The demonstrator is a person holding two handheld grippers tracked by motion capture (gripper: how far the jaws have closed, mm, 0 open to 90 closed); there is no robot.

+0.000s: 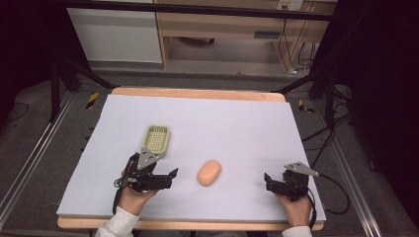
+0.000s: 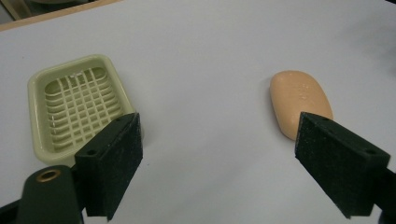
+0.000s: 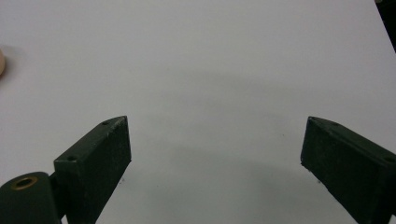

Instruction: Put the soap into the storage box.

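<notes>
Left gripper spread wide, nothing between its black pads, hovering low over the pale lavender table sheet. Ahead of it and off toward its right jaw, close by but apart: the peach-coloured oval bar of soap, lying flat on the sheet. Ahead of the left jaw, partly behind that jaw's tip: the pale green rectangular plastic soap dish with a slotted grid floor, empty. Right gripper likewise spread wide and holding nothing, bare sheet before it, with a sliver of the soap at the far left edge of its own view. In the high view, soap between the two tools, nearer the left gripper than the right gripper, and dish just beyond the left one. Long axis of the bar running away from the left gripper and leaning slightly toward the dish side at its far end. Probably light and rigid, but smooth and rounded, and possibly damp, judging by small glints on top, though too fine to tell for sure. Likely to squirt out of a loose pinch. Best grip across the short width at mid-length, pads on the two long flanks, squeezed gently and squarely.
</notes>
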